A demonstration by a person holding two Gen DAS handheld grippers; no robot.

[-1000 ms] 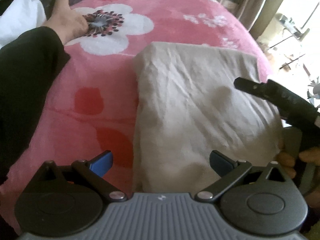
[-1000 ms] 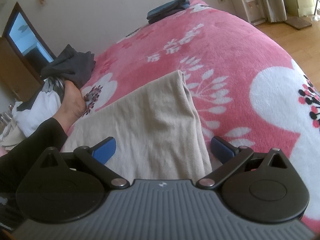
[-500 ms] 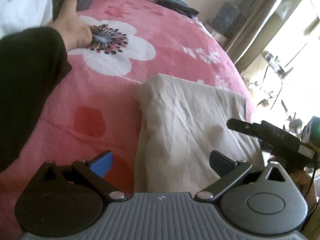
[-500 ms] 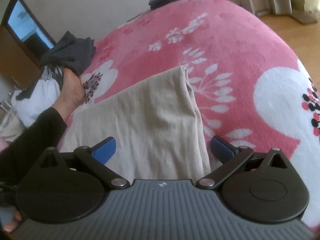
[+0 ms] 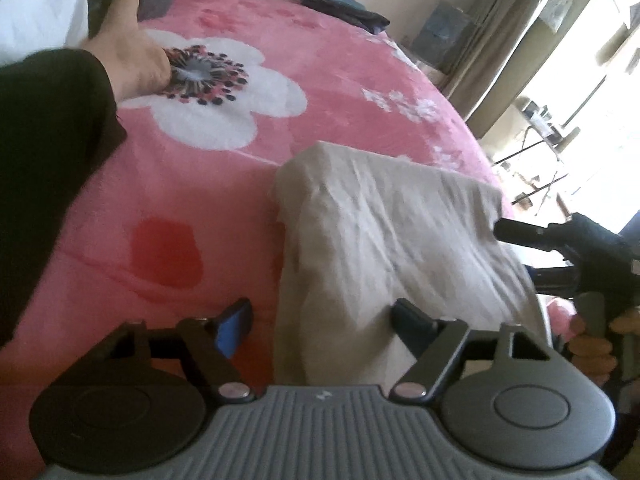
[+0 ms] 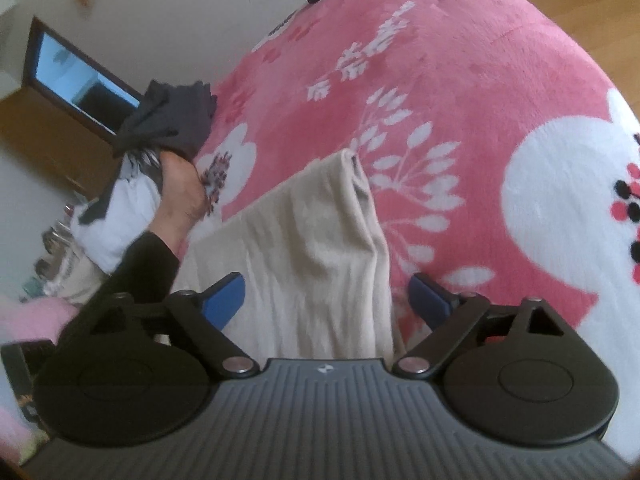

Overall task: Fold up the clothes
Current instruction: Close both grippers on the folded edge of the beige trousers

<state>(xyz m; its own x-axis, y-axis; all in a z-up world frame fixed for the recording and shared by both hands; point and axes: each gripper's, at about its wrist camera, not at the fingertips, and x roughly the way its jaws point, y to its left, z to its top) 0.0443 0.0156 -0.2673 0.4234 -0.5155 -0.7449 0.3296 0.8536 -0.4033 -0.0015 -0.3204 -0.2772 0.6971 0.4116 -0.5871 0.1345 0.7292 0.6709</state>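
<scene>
left wrist view, from the left side across: a dark trouser leg [image 5: 44, 160] and a bare foot [image 5: 132, 60] rest on the pink flowered blanket [image 5: 180, 184], with a heap of white and grey clothes [image 5: 40, 8] beyond the toes. next comes the left gripper [image 5: 316, 320], its blue-padded fingers spread wide and closed on nothing; one pad sits over bare blanket, the other at the near part of the beige garment [image 5: 392, 232]. that garment lies on the bed as a rough rectangle, doubled over, with a rounded folded edge along its left side and fine creases across the top. at the far right the right gripper [image 5: 516, 232] comes in at the garment's right edge, fingers also apart; whether a fingertip touches the cloth i cannot tell. a small stack of dark folded clothes [image 5: 344, 4] sits at the far end of the bed.

right wrist view, same order: the foot and heap at left, then the beige garment running away from the camera between the spread fingers, its layered edges bunched along the right side.

the cloth looks thin, soft and light, so it should drape and slip rather than hold shape. i judge the best hold is at the corners of one short edge, pinching all layers together, one gripper per corner. the plush blanket may drag on the underside, so lifting clear would keep the layers aligned.
</scene>
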